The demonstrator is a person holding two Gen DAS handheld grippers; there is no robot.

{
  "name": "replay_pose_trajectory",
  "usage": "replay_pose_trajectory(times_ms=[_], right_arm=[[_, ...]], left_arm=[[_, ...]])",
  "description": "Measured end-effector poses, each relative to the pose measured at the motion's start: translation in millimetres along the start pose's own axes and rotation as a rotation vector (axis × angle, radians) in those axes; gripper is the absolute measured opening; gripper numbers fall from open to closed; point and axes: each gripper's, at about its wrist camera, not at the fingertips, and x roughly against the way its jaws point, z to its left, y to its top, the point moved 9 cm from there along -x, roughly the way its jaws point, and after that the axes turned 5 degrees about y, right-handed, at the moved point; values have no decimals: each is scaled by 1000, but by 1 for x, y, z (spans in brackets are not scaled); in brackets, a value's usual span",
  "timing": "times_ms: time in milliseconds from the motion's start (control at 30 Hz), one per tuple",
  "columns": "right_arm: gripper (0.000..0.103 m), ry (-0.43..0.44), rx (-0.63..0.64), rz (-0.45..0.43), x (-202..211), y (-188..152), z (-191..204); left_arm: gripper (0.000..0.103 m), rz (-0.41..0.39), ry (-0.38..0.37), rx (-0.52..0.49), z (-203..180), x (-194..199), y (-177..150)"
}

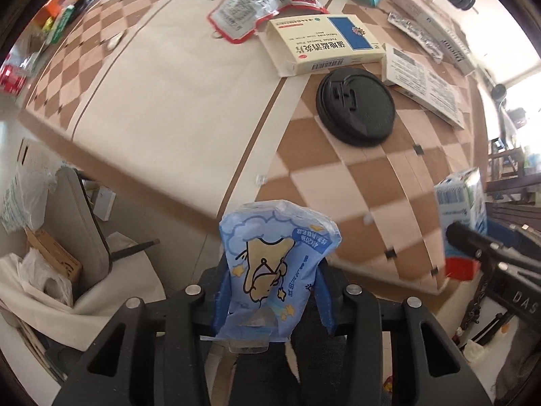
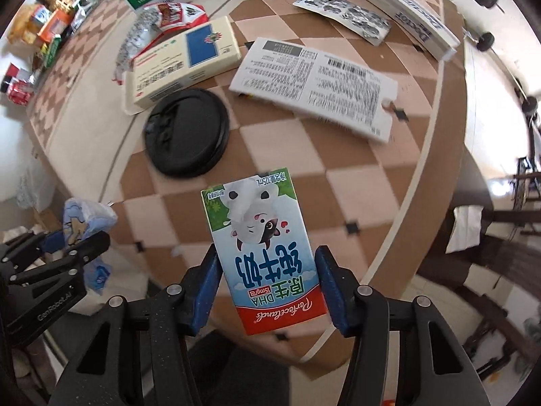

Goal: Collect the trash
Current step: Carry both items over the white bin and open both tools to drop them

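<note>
My left gripper is shut on a pale blue tissue packet with a cartoon print, held above the table's near edge. In the right wrist view that packet shows at the lower left. My right gripper is shut on a small milk carton in green, white and red, its blue pads pressing both sides. The carton also appears at the right edge of the left wrist view. Both grippers point down over the checkered table.
On the table lie a black cup lid, a cream medicine box, a red and white wrapper, a white printed box, a blister pack and a long white box. A chair stands beside the table.
</note>
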Motion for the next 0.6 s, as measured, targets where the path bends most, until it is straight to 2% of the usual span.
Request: replay_pose_trajectory(times_ms=[133, 233, 300, 400, 433, 600], right_arm=[[57, 48, -31, -20, 13, -70, 28], [57, 84, -85, 11, -2, -133, 48], [57, 102, -133, 45, -26, -174, 55], [57, 110, -198, 109, -82, -219, 62], [57, 106, -213, 121, -101, -227, 61], [57, 72, -224, 142, -195, -239, 51]], left_arm=[[39, -3, -67, 57, 40, 13, -66], [39, 59, -111, 105, 68, -5, -101], [39, 124, -122, 131, 79, -40, -122], [39, 201, -144, 186, 85, -98, -146], [39, 222, -155, 199, 70, -124, -141], [39, 261, -185, 222, 57, -219, -132]])
